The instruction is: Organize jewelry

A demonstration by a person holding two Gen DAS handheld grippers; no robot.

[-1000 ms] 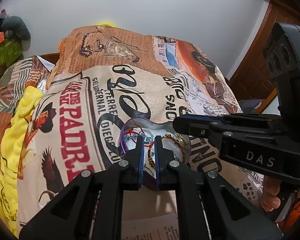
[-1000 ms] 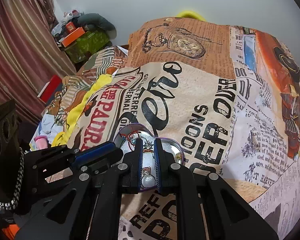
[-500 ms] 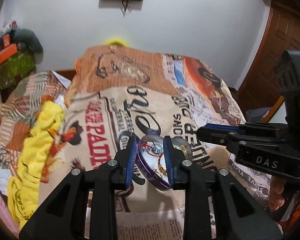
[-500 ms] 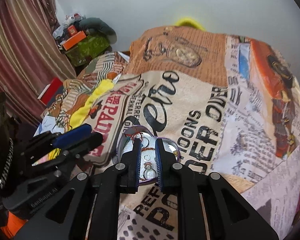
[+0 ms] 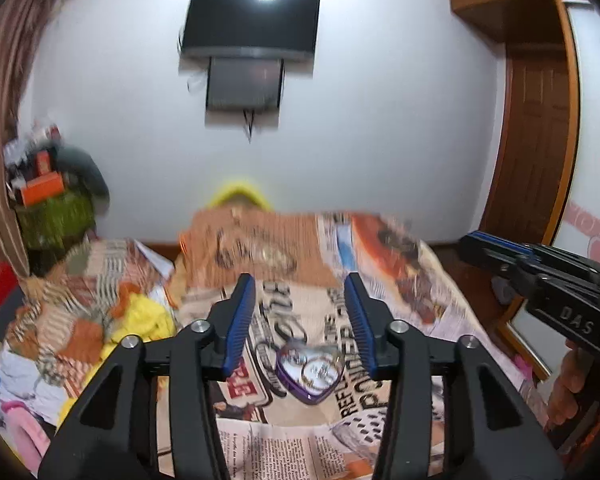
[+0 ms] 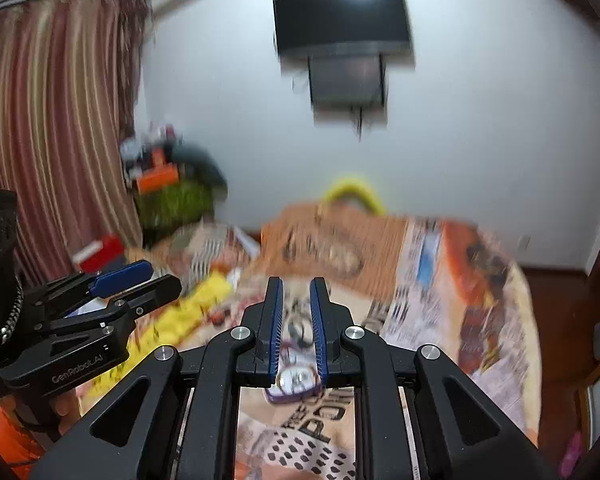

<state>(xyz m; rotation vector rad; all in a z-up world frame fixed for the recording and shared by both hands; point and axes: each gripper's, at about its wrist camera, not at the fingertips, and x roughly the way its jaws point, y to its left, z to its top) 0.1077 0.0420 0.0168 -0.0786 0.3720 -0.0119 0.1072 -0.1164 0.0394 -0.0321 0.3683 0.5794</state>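
A purple heart-shaped jewelry box [image 5: 310,372] lies open on the newspaper-print bedspread [image 5: 384,280], with several pieces of jewelry inside, too blurred to tell apart. My left gripper [image 5: 299,278] hangs above and in front of the box. Its jaws are opening and nothing is between them. My right gripper [image 6: 296,282] is shut and empty, and its fingers hide part of the box [image 6: 296,384]. Each gripper shows in the other's view: the right gripper [image 5: 496,250] at the right edge, the left gripper [image 6: 140,276] at the left edge.
A yellow cloth [image 5: 144,316] and a pile of clothes [image 5: 52,332] lie on the bed's left side. A TV [image 5: 252,24] hangs on the white wall. A wooden door [image 5: 536,152] stands at the right, and a striped curtain [image 6: 56,128] and a cluttered shelf [image 6: 168,184] at the left.
Both grippers have risen and drawn back from the heart box, which now looks smaller and lower. The left jaws have spread wide. The right jaws stay together.
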